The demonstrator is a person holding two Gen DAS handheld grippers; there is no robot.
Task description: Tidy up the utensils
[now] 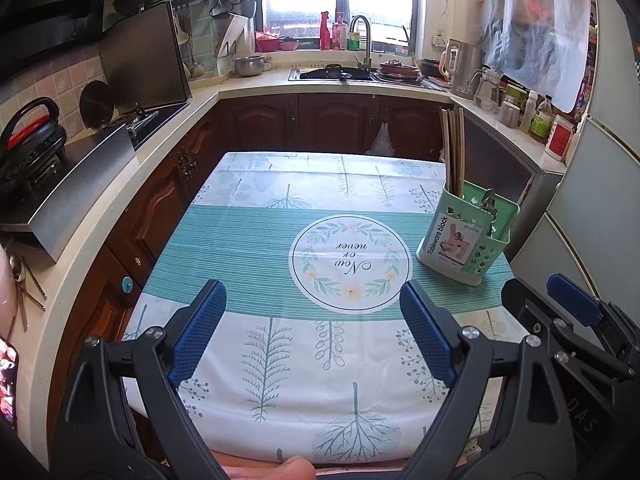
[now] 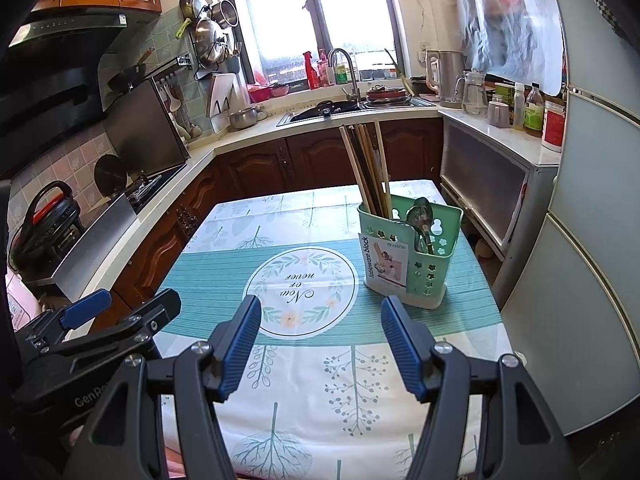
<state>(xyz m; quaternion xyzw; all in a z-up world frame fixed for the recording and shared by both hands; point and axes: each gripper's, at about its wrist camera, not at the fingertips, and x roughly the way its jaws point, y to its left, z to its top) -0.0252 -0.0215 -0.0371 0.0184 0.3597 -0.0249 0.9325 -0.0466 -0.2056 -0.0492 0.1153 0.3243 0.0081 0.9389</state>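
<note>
Currently left tool sits lower centre of its view, jaws apart, nothing held. Right tool likewise apart and empty. Green holder, right of centre on the counter, already carries chopsticks and spoons. Looks finished; no loose utensils visible, path unobstructed.

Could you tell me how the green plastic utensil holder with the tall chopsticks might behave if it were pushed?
The green plastic utensil holder looks light and narrow, so it may slide on the tablecloth. The tall wooden chopsticks probably make it top-heavy and apt to tip.
</note>
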